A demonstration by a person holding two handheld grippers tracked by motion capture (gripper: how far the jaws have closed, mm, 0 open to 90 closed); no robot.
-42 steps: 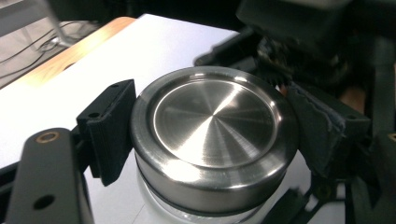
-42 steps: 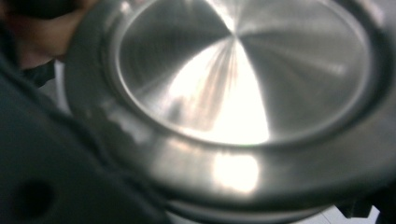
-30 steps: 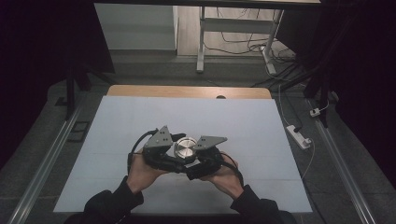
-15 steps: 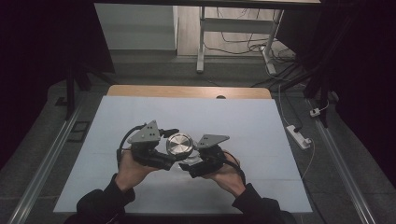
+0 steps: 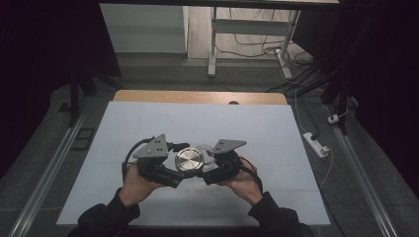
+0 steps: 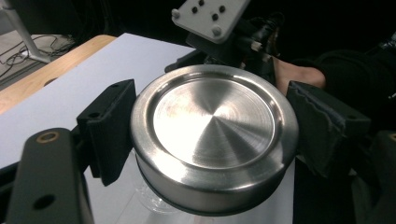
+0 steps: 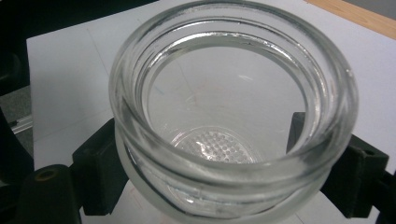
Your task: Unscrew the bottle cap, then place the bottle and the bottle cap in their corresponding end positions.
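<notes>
Lid [image 6: 214, 135]: sitting clamped in left gripper [image 5: 173, 173], now lifted off the jar, hovering just left of it.
Jar [image 7: 233, 116]: mouth standing open, right gripper [image 5: 210, 168] pinching it above the near-centre bench [image 5: 148, 118].
Meaning: unscrewing looking done.

- Your left gripper [image 5: 174, 167]: jaws clamped tight on the steel lid [image 6: 214, 135], pointing inward toward the right gripper.
- Your right gripper [image 5: 211, 165]: jaws clamped on the glass jar [image 7: 233, 121], close beside the left.

Brushed silver metal lid [image 6: 214, 135] with concentric sheen; clear glass jar [image 7: 233, 121] with dotted base; black jaws; white surface [image 5: 148, 128] edged in tan wood.
</notes>
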